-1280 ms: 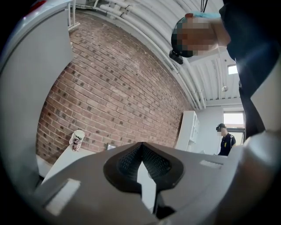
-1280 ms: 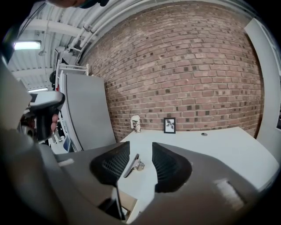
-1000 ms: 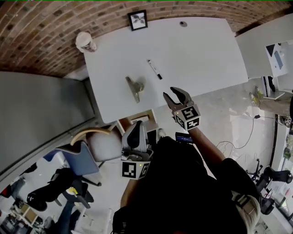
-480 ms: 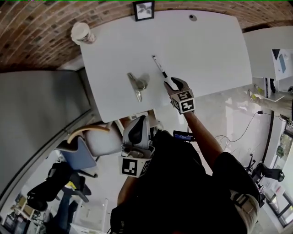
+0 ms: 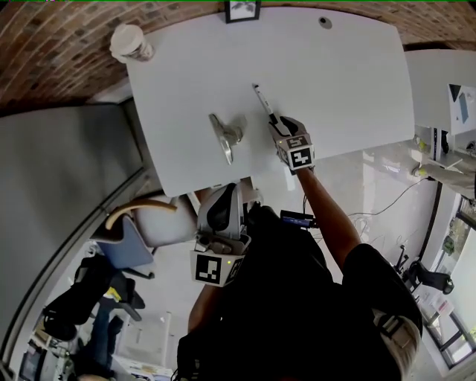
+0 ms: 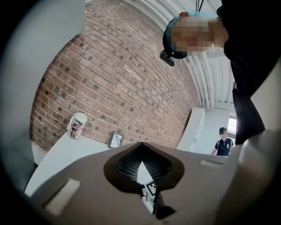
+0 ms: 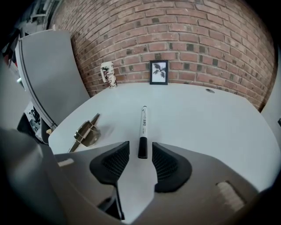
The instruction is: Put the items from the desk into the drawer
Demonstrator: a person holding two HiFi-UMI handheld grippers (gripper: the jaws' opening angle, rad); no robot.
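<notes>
A black-and-white marker (image 5: pixel 262 100) (image 7: pixel 142 125) lies on the white desk (image 5: pixel 335 82). My right gripper (image 5: pixel 279 126) (image 7: pixel 140 159) is open, low over the desk, and the marker's black cap end sits between its two pads (image 7: pixel 115 161) without being pinched. A metal clip-like item (image 5: pixel 225 135) (image 7: pixel 86 133) lies to the marker's left. My left gripper (image 5: pixel 223 195) (image 6: pixel 141 151) is held near my body below the desk edge, pointing up, shut and holding nothing.
A paper cup (image 5: pixel 130 43) (image 7: pixel 108 74) and a small picture frame (image 5: pixel 242 9) (image 7: pixel 158 72) stand at the desk's back by the brick wall. A cable grommet (image 7: pixel 210 91) is at back right. A chair (image 5: pixel 145 227) stands left of me. A person (image 6: pixel 224 141) stands far off.
My right gripper has moved forward across the desk to the marker, and its open jaws now straddle the cap end. The left gripper has stayed near my body.
</notes>
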